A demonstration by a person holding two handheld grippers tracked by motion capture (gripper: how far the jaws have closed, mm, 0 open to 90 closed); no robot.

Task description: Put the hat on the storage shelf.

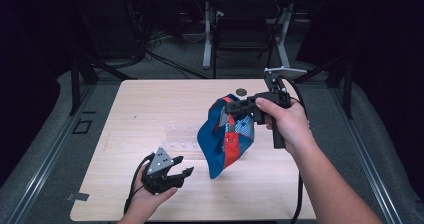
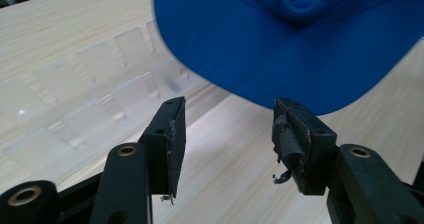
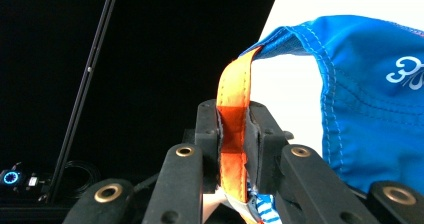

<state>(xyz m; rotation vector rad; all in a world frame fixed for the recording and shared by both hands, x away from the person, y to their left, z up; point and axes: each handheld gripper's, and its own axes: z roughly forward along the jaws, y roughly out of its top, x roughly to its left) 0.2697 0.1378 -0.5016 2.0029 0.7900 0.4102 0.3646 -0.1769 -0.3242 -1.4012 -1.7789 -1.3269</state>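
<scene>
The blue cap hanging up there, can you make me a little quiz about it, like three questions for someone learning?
1. True or false: the right hand-held gripper is shut on the orange strap of the blue cap.
2. What lies on the table just behind the cap? A) a clear plastic rack B) a red mug C) a pair of scissors
3. Fill in: the jaws of the left hand-held gripper stand ____, with nothing between them.

Key:
1. True. The right gripper view shows the strap pinched between the pads.
2. A, the clear plastic rack.
3. Open. The cap's brim is beyond the tips, not touching.
</scene>
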